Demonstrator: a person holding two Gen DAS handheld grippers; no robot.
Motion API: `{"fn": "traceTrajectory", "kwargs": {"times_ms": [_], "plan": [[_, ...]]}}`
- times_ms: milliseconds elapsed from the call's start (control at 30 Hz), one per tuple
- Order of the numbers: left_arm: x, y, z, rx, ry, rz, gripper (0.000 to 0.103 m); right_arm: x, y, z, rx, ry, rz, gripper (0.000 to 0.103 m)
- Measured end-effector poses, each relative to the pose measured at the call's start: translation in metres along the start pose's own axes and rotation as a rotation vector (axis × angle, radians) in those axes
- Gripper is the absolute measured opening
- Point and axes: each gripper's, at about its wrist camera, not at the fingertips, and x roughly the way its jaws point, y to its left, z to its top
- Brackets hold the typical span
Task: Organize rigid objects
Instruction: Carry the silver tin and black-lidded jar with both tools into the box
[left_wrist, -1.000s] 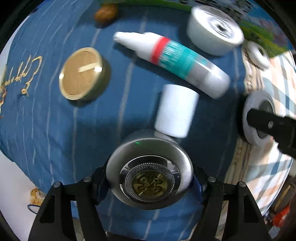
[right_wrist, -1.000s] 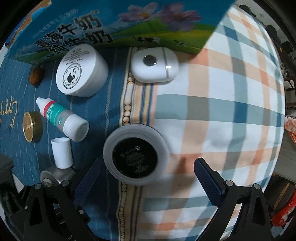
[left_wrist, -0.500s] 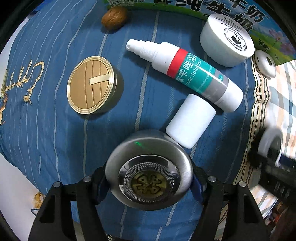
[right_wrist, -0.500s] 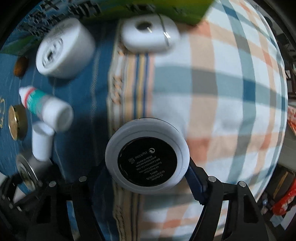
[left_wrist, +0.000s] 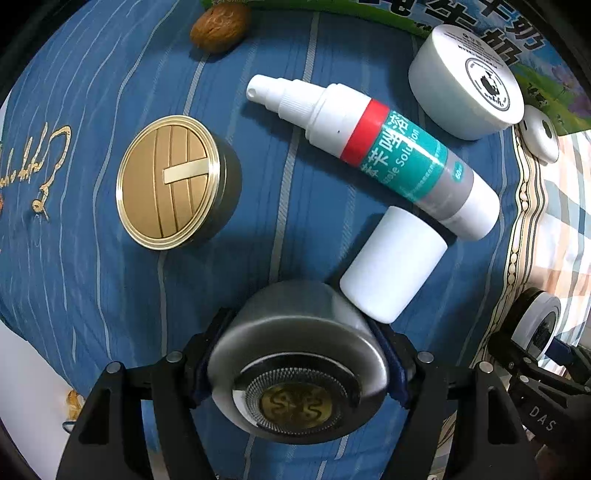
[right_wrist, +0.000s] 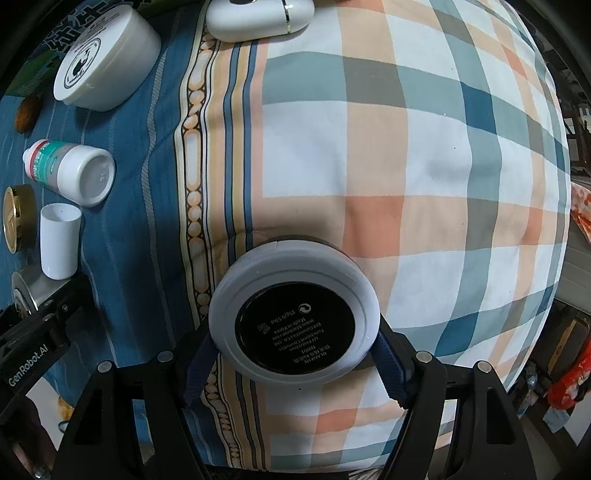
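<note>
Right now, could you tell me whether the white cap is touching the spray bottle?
Apart. The right wrist view shows blue cloth between the white cap and the spray bottle; the left wrist view shows the same narrow gap.

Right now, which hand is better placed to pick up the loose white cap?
Left, probably. The white cap lies just beyond the left gripper, against its silver disc; the right gripper sits farther off, clamping a white compact. Both are occupied.

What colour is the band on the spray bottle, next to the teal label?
Red, on the spray bottle; clearest in the left wrist view.
</note>
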Motion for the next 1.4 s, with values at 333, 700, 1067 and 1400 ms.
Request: {"fn": "traceTrajectory", "kwargs": {"times_ms": [333,700,1067,1400], "plan": [[-0.009,0.004,0.012,0.011,0.005,-0.008,0.069,-0.012,0.020,0.042,0.022,0.031,-0.010,0.078],[-0.029,-0.018,-0.014,0.029,-0.036,0.006,0.069,-0.021,0.036,0.035,-0.003,-0.005,-0.017,0.076],[-0.081,-0.028,-0.037,0.086,-0.103,-0.031,0.069,-0.071,0.048,0.002,0.001,-0.092,0.065,0.076],[-0.186,-0.023,-0.015,0.193,-0.260,-0.124,0.069,-0.160,0.050,-0.013,0.050,-0.255,0.153,0.076]]}}
